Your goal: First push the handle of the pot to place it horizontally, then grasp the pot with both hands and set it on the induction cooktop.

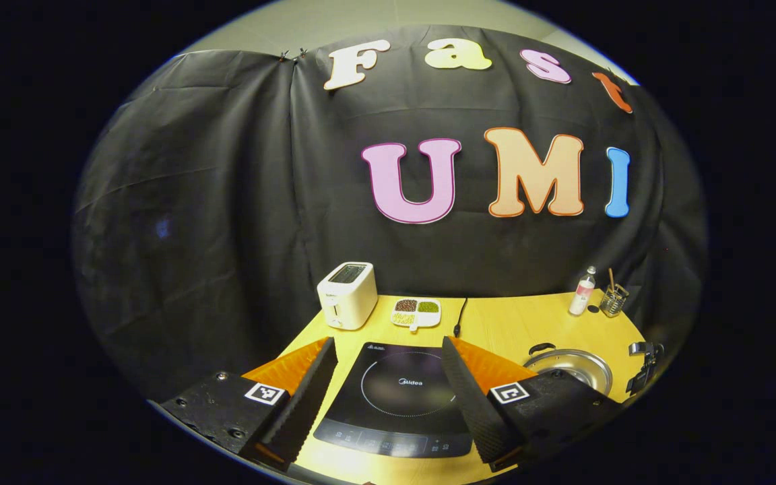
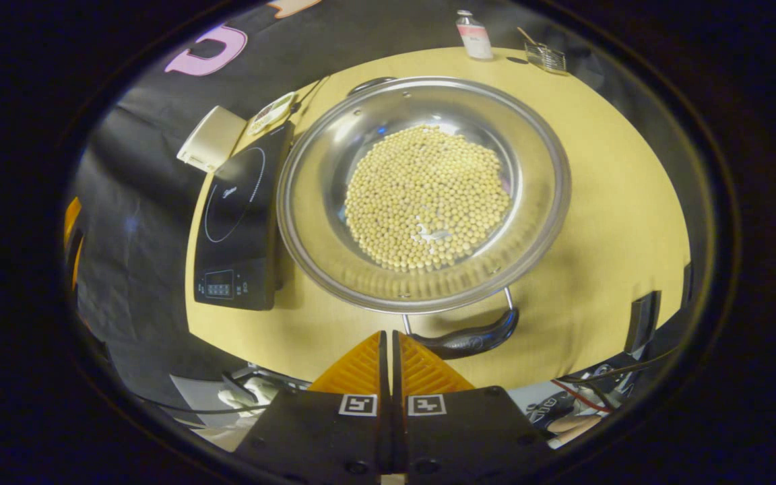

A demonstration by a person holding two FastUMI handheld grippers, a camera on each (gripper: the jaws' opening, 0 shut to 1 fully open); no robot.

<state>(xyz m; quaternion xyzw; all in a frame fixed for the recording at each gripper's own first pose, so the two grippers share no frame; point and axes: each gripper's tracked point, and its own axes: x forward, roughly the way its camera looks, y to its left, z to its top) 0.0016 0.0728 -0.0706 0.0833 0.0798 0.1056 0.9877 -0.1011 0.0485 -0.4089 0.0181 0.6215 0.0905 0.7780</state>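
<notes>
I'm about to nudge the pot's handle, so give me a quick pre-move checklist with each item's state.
1. Right tongs closed for pushing: ok.
2. Right tongs beside the near handle: ok; contact: cannot tell.
3. Left tongs open for the later grasp: ok.
4. Induction cooktop surface free: ok.
5. Pot holds loose beans, so push gently: ok.
6. Far handle position: cannot tell.
</notes>
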